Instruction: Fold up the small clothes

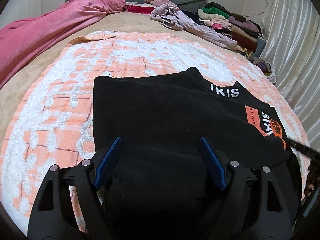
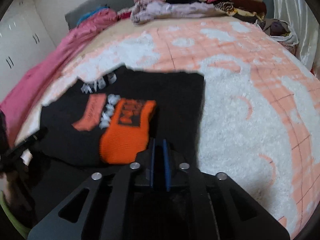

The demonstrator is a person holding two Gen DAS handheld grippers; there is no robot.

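Black knit: the sweater [image 1: 170,116] lies on my peach-and-white blanket [image 1: 60,120], partly folded, collar lettering showing at its far edge.
Left claw: my left gripper [image 1: 160,156] hangs released over the near hem, pads spread, nothing pinched.
Right claw: my right gripper [image 2: 160,154] is clenched nearly flat at the sweater's near edge beside the orange cuff [image 2: 126,132]; whether cloth is caught, I cannot tell.
Done: sleeve seems laid in.
Left: I judge the halving fold remains.
Far right: folded pile [image 1: 230,26] waits.

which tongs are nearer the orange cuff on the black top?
Right. The right tongs sit right beside the orange cuff, nearly shut on black fabric. The left tongs stand open over the plain part of the black top, well away from the cuff.
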